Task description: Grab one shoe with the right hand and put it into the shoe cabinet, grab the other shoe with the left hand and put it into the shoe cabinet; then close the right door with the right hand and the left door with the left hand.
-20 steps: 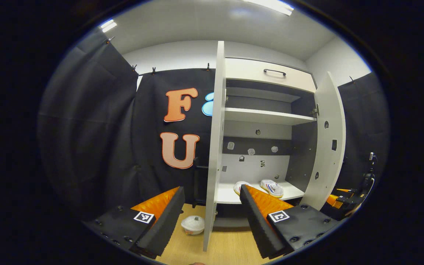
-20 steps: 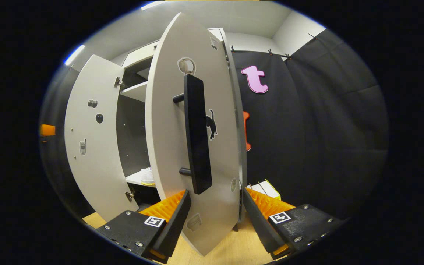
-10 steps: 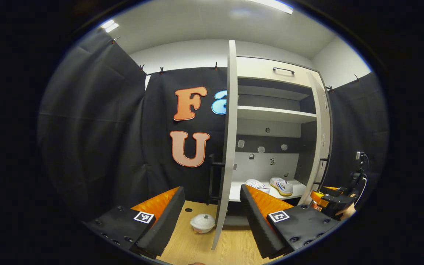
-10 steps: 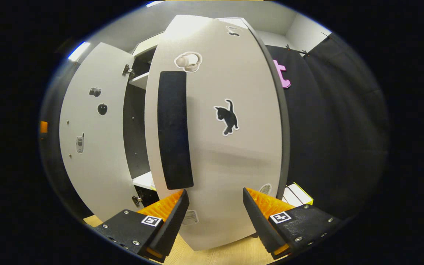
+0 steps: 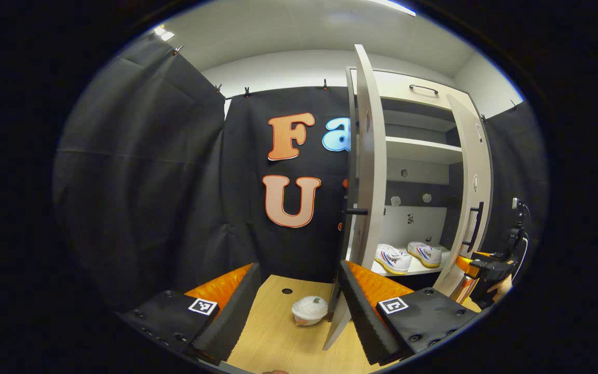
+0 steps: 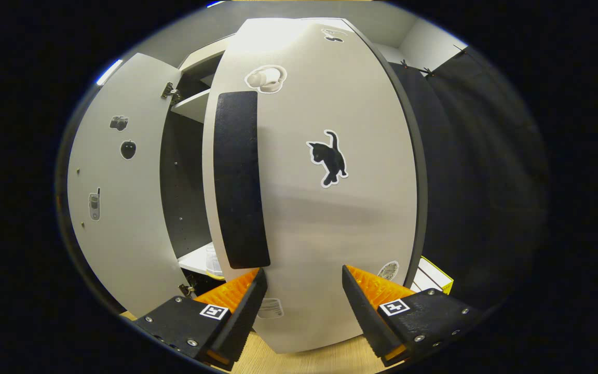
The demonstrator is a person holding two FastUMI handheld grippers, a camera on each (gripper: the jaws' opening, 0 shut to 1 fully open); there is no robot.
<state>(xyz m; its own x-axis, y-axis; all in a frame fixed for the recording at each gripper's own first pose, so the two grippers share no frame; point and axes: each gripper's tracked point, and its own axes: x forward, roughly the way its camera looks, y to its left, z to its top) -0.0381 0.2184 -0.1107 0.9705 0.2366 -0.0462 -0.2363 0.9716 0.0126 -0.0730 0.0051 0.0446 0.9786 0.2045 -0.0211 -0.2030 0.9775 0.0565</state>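
Two white shoes [image 5: 392, 258] [image 5: 426, 253] lie side by side on the shoe cabinet's [image 5: 418, 150] lower shelf. In the left gripper view the left door [image 5: 369, 156] stands open, seen almost edge-on, its lower corner close to my open left gripper [image 5: 299, 301]. The right door [image 5: 473, 171] is swung most of the way shut. My open right gripper [image 6: 301, 306] is close against the right door's [image 6: 330, 218] front face, just below its black handle [image 6: 239, 179]. Farther off, that right gripper [image 5: 486, 267] sits by the door's foot. A shoe [image 6: 213, 259] peeks through the gap.
A white lidded bowl [image 5: 309, 310] sits on the wooden floor [image 5: 278, 337] beside the left door. A yellow and white box [image 6: 434, 280] lies on the floor right of the cabinet. The left door's inner face [image 6: 117, 208] stands open to the left.
The right door has swung far toward shut with the right gripper following it. The left gripper has shifted left, toward the left door's outer side.
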